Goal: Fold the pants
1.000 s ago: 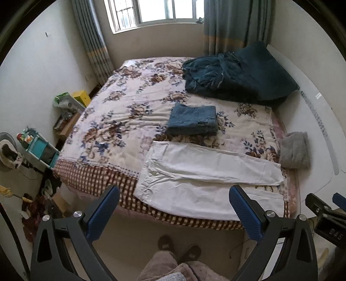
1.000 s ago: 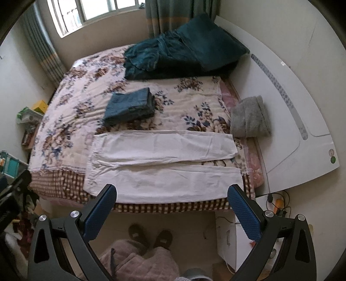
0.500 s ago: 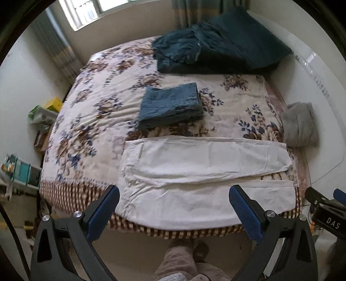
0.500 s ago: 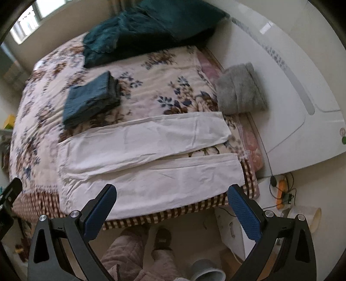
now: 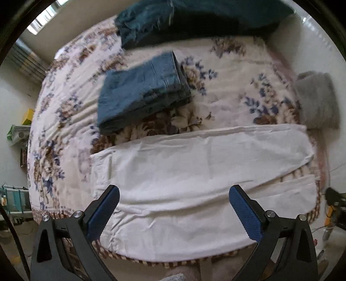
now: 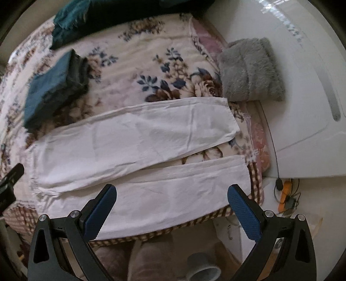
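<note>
White pants (image 5: pixel 194 173) lie flat along the near edge of the floral bed, waist to the left, both legs stretching right with a gap between them; they also show in the right wrist view (image 6: pixel 138 151). My left gripper (image 5: pixel 174 211) is open and empty, hovering above the waist end and near leg. My right gripper (image 6: pixel 172 209) is open and empty, above the near leg (image 6: pixel 173 192) toward its cuff. Neither touches the cloth.
Folded blue jeans (image 5: pixel 140 93) lie behind the pants. A dark teal blanket (image 5: pixel 194 19) is piled at the far side. A grey fuzzy bundle (image 6: pixel 250 71) sits at the bed's right edge by the white headboard (image 6: pixel 307 108). Cables lie on the floor at right (image 6: pixel 285 194).
Both grippers have moved forward and down toward the bed, so the white pants fill more of each view. Both stayed open and empty.
</note>
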`<state>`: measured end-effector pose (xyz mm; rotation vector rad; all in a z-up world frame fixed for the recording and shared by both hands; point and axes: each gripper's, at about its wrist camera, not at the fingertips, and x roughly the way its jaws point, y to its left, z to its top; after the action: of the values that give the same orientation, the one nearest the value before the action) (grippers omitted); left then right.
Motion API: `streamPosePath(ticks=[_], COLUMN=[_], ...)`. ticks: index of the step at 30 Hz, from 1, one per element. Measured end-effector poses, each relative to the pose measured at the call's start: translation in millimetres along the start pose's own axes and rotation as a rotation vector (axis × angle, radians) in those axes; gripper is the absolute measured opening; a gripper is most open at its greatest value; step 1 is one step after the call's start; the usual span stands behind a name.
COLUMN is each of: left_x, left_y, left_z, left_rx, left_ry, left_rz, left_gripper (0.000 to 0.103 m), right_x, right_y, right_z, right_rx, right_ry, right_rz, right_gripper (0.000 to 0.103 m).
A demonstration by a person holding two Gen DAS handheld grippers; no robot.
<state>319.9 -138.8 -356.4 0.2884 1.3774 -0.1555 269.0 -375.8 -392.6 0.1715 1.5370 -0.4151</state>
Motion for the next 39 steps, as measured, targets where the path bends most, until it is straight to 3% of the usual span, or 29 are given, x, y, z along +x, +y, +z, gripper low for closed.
streamPosePath(ticks=[7, 13, 16, 20, 22, 23, 24, 26, 27, 29, 32, 39], left_x=[107, 202, 247, 277, 276, 272, 268, 259, 252, 242, 223, 121], left_y=[-15, -40, -45, -44, -43, -44, -44, -45, -47, -49, -43, -13], left_z=[35, 54, 69, 79, 82, 83, 83, 82, 81, 80, 76, 30], left_rx=[0.089, 0.243, 0.25, 0.261, 0.306, 0.346, 0.362, 0.397, 0.414, 0.414, 0.354, 0.152], left_ry=[0.061, 0.139, 0.194, 0.218, 0.191, 0.176, 0.173, 0.17, 0.165, 0.153, 0.122, 0.003], left_rz=[0.094, 0.155, 0.156, 0.084, 0.047, 0.005, -0.029, -0.055, -0.055, -0.033, -0.034, -0.052], left_gripper=[0.103, 0.103, 0.103, 0.103, 0.098, 0.084, 0.076, 0.047, 0.04, 0.02, 0.012, 0.008], right_x=[113, 229, 272, 316, 327, 328, 327, 320, 317, 308, 296, 224], right_y=[3, 42, 67, 104, 118, 121, 123, 122, 121, 119, 110, 76], right_z=[55, 113, 143, 162, 166, 167, 168, 168, 167, 165, 160, 140], right_rx=[-0.203, -0.466, -0.569, -0.788, -0.897, -0.927, -0.95, -0.923, -0.906, -0.87, -0.83, -0.676], right_ry=[0.016, 0.015, 0.037, 0.107, 0.117, 0.116, 0.121, 0.162, 0.164, 0.123, 0.071, -0.109], right_rz=[-0.126, -0.211, -0.241, -0.238, -0.237, -0.229, -0.204, -0.088, -0.061, -0.068, -0.071, -0.042], right_gripper=[0.103, 0.103, 0.101, 0.101, 0.1, 0.092, 0.085, 0.041, 0.035, 0.012, 0.008, 0.007])
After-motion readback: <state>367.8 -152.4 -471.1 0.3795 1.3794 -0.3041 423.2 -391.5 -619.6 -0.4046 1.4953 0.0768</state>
